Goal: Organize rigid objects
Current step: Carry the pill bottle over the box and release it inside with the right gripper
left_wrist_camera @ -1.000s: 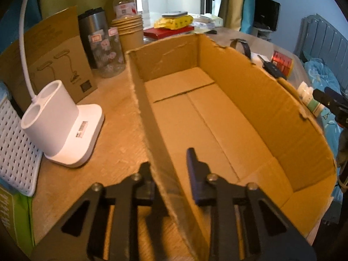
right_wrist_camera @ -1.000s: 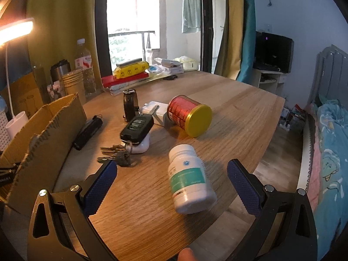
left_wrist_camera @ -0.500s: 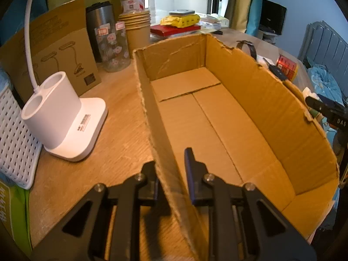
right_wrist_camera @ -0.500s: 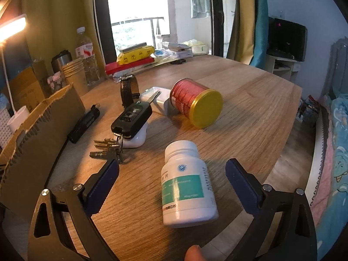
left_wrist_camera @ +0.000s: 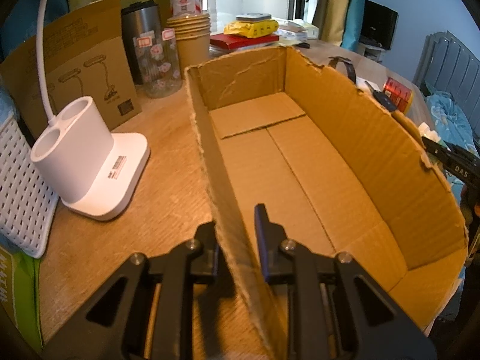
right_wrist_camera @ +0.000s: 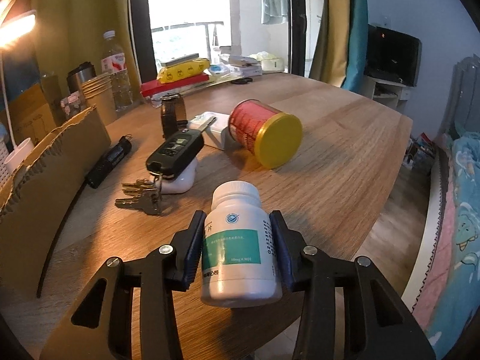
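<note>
Left wrist: left tool [left_wrist_camera: 237, 240] clamps cardboard box [left_wrist_camera: 375, 150] wall; right tool [right_wrist_camera: 237, 250] closing on pill bottle [right_wrist_camera: 238, 246].

Hand-held gripper [left_wrist_camera: 235, 241] astride box wall [left_wrist_camera: 223, 186]

White pill bottle [right_wrist_camera: 240, 246] with teal label lying cap-away near keys [right_wrist_camera: 141, 195]; empty open cardboard box [left_wrist_camera: 375, 150] alongside.

cardboard box [left_wrist_camera: 345, 156] interior lies clear; keys [right_wrist_camera: 141, 195] crowd its outer wall.
</note>
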